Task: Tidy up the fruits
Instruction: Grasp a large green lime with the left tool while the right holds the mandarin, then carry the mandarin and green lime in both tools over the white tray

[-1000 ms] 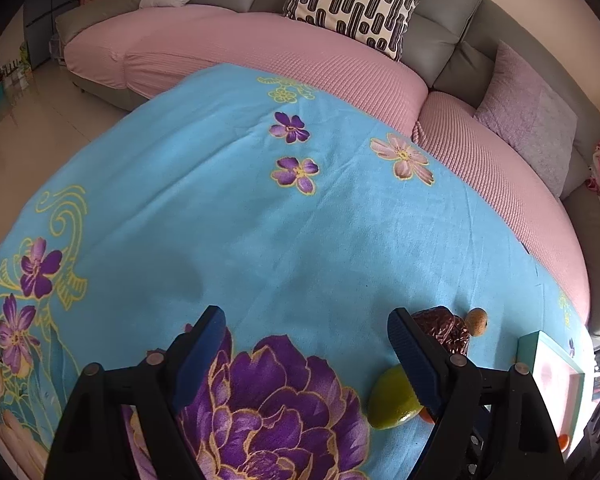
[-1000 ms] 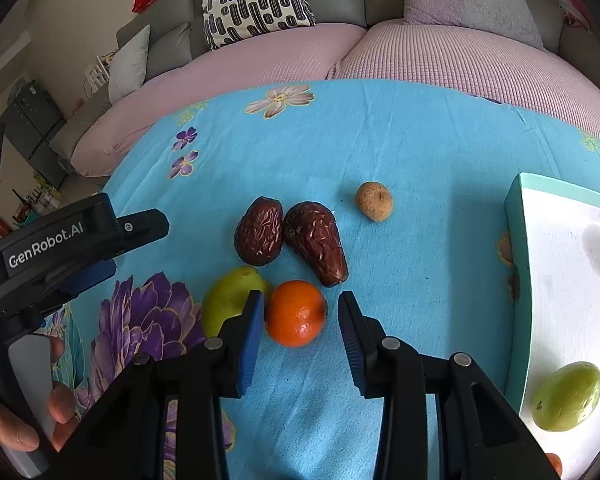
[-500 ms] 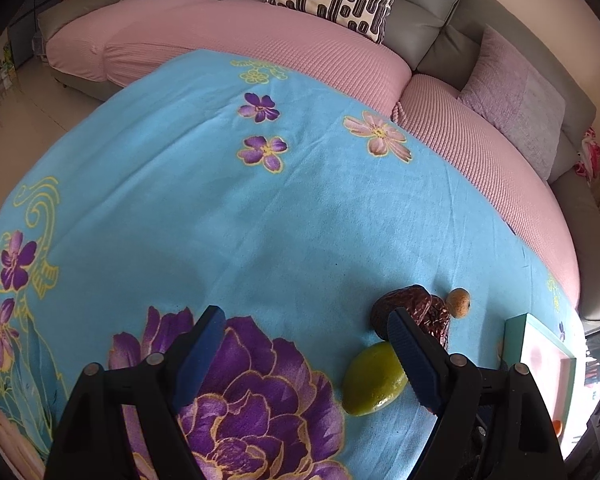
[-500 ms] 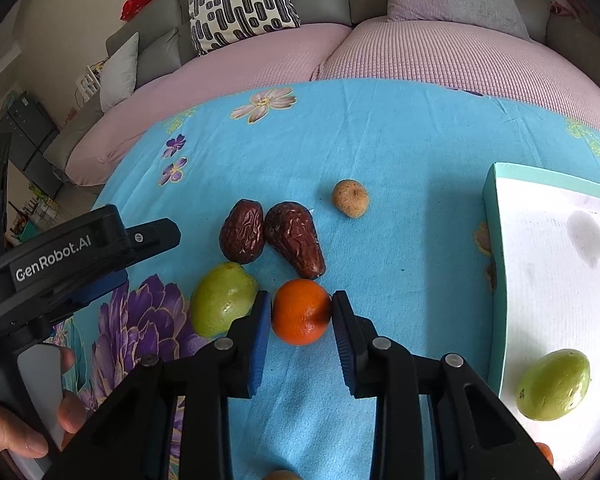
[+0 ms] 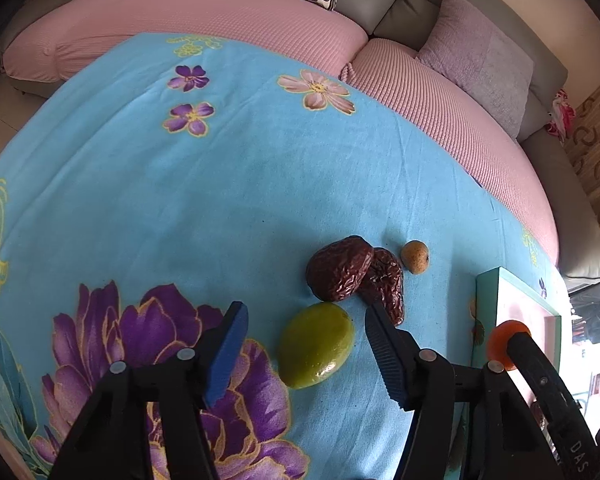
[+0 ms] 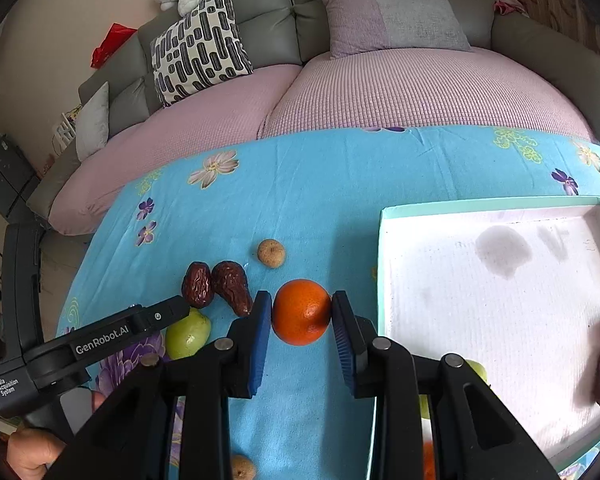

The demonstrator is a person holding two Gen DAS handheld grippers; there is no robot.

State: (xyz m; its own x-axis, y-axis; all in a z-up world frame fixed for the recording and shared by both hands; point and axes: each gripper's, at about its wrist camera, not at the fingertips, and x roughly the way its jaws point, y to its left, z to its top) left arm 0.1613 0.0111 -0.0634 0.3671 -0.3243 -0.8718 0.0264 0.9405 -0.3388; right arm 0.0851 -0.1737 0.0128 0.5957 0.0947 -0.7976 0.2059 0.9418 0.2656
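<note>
Two tongs: right tongs (image 6: 301,312) clamp the orange (image 6: 301,311); left tongs (image 5: 306,340) closing — green fruit (image 5: 316,345) between, untouched.

Right gripper (image 6: 302,314) — both blue pads pressed on sides of orange fruit (image 6: 301,312), fruit clamped between them, gripper angled downward. Left gripper (image 5: 306,350) angled downward, jaws closing, pads not yet touching green fruit (image 5: 317,346) lying between them. Person's hand (image 6: 28,454) grasps left gripper's handle, fingers wrapped round it — lower left of right-wrist view.
</note>
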